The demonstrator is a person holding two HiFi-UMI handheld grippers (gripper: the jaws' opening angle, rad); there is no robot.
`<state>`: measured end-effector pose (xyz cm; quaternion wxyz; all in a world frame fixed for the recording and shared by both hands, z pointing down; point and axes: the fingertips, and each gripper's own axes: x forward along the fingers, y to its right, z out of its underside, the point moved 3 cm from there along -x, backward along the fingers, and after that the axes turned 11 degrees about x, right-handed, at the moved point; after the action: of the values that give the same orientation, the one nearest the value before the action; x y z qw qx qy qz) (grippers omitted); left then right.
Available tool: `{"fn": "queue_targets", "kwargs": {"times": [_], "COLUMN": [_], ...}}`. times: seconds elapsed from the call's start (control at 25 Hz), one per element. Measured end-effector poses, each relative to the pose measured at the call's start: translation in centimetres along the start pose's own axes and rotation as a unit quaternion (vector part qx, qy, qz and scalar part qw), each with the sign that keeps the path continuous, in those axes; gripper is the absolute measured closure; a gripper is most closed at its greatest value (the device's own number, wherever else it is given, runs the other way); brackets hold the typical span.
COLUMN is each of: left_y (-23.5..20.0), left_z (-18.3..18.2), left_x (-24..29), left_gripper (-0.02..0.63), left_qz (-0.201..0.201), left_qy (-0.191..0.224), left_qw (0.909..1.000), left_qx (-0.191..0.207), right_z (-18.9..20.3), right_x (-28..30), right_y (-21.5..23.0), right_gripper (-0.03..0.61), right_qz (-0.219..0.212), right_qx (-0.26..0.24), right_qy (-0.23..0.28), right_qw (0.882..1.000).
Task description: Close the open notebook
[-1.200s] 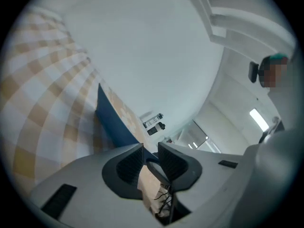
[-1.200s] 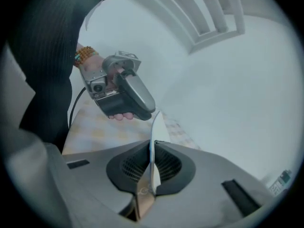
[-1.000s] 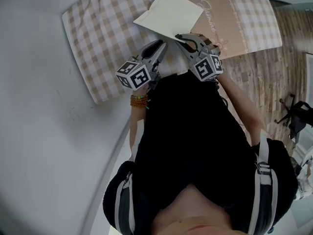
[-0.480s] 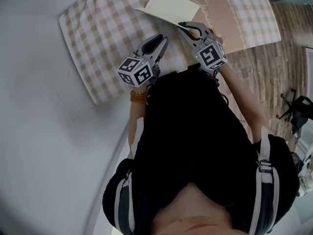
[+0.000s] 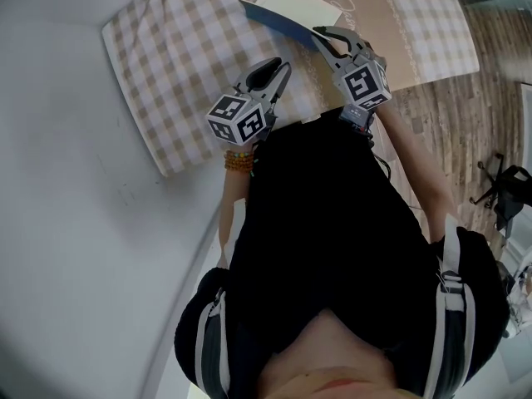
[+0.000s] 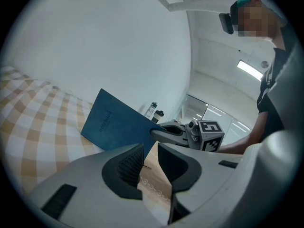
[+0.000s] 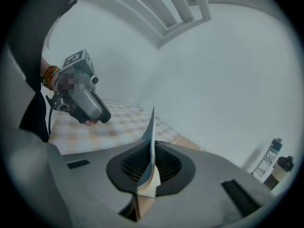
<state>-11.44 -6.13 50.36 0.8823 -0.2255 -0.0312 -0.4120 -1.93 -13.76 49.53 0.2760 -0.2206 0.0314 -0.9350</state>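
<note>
The notebook [image 5: 293,8] lies at the far end of the checked cloth [image 5: 174,56], its cream page facing up and its blue cover edge showing. My right gripper [image 5: 321,33] is shut on the cover's near corner. In the left gripper view the blue cover [image 6: 114,125] stands tilted up off the cloth with the right gripper [image 6: 166,133] clamped on its edge. In the right gripper view the cover [image 7: 152,141] runs edge-on between the jaws. My left gripper [image 5: 281,66] hovers over the cloth just left of the notebook, open, with nothing between its jaws.
A tan band with a flower print [image 5: 407,32] crosses the cloth under the notebook. Two bottles [image 6: 153,111] stand beyond it by the white wall [image 5: 75,189]. Wooden floor [image 5: 449,131] lies to the right, with a black stand [image 5: 503,191] on it.
My right gripper has moved right and a little up with the cover, swinging it up so less cream page and more blue shows. The left gripper has rolled slightly in place.
</note>
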Motion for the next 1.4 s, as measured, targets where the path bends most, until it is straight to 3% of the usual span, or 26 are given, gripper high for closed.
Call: {"fn": "queue_targets", "kwargs": {"times": [0.4,0.64,1.4], "left_y": [0.8,0.2,-0.9], "left_z": [0.8,0.7,1.1], "left_x": [0.8,0.7,1.0], "left_gripper": [0.515,0.515,0.515], "left_qz": [-0.028,-0.033,-0.032], "left_qy": [-0.041,-0.034,-0.036], "left_qw": [0.9939,0.9957,0.9970], "left_qx": [0.098,0.079,0.060], "right_z": [2.1,3.5,8.6], "right_x": [1.1,2.2,5.2], "right_y": [3.3,5.0,7.7], "right_gripper": [0.555,0.551,0.541], "right_qz": [0.038,0.054,0.061], "right_qx": [0.013,-0.002,0.053], "right_qy": [-0.024,-0.060,-0.161], "right_qw": [0.999,0.997,0.984]}}
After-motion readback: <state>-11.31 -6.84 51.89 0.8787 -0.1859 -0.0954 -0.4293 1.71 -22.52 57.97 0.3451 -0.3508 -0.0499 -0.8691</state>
